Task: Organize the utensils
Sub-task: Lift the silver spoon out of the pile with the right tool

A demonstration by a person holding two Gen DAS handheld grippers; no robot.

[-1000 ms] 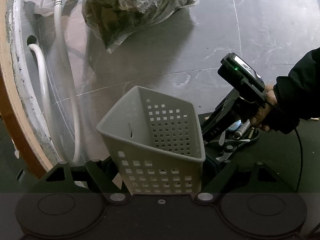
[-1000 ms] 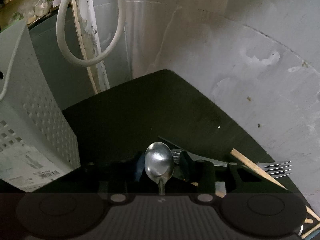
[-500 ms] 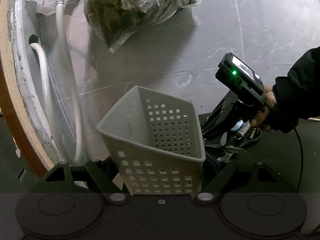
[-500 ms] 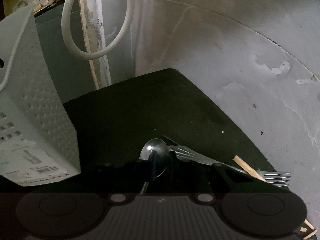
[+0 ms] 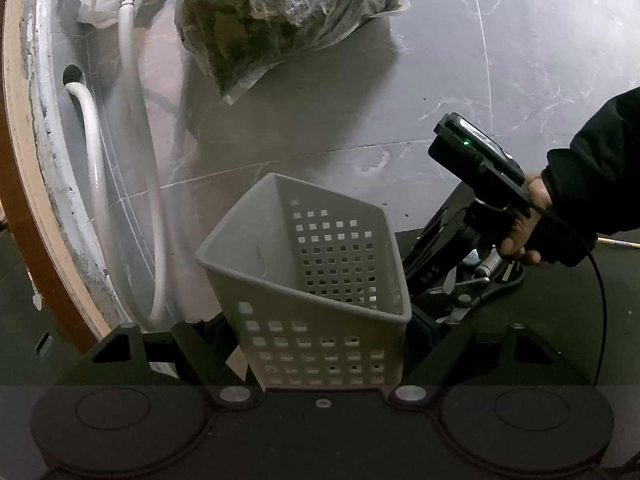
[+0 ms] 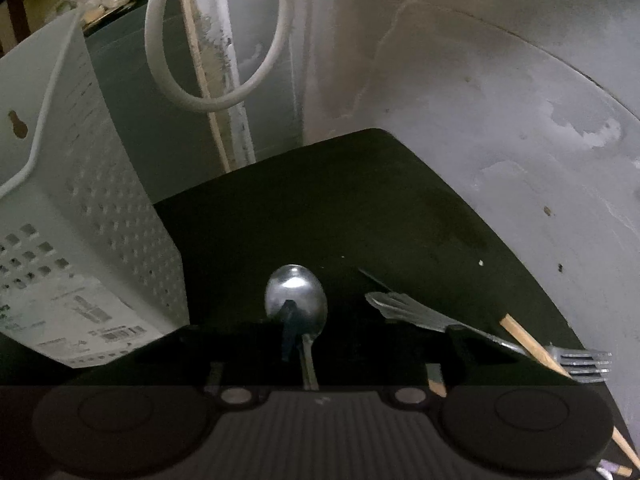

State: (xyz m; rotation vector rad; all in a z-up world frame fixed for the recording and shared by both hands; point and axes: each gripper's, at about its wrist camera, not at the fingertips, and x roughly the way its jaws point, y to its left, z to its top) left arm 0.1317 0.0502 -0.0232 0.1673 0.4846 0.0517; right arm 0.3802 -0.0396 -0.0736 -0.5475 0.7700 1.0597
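My left gripper (image 5: 320,354) is shut on the near wall of a grey perforated basket (image 5: 316,276) and holds it upright. The basket also shows at the left of the right wrist view (image 6: 80,240). My right gripper (image 6: 298,332) is shut on a metal spoon (image 6: 296,298), bowl pointing forward, just above the black mat (image 6: 320,216). In the left wrist view the right gripper (image 5: 444,276) sits low beside the basket's right side. A fork (image 6: 584,362), a flat metal utensil (image 6: 404,310) and wooden chopsticks (image 6: 524,338) lie on the mat to the right.
A grey marble-like floor (image 5: 400,100) surrounds the mat. A plastic bag of dark stuff (image 5: 280,12) lies at the back. White hoses (image 5: 140,160) run along a curved wall edge at the left. Scissors and small items (image 5: 476,284) lie near the right gripper.
My right gripper has closed on the spoon and raised it slightly; the view shifted up and towards the basket. The left gripper and basket have stayed still.
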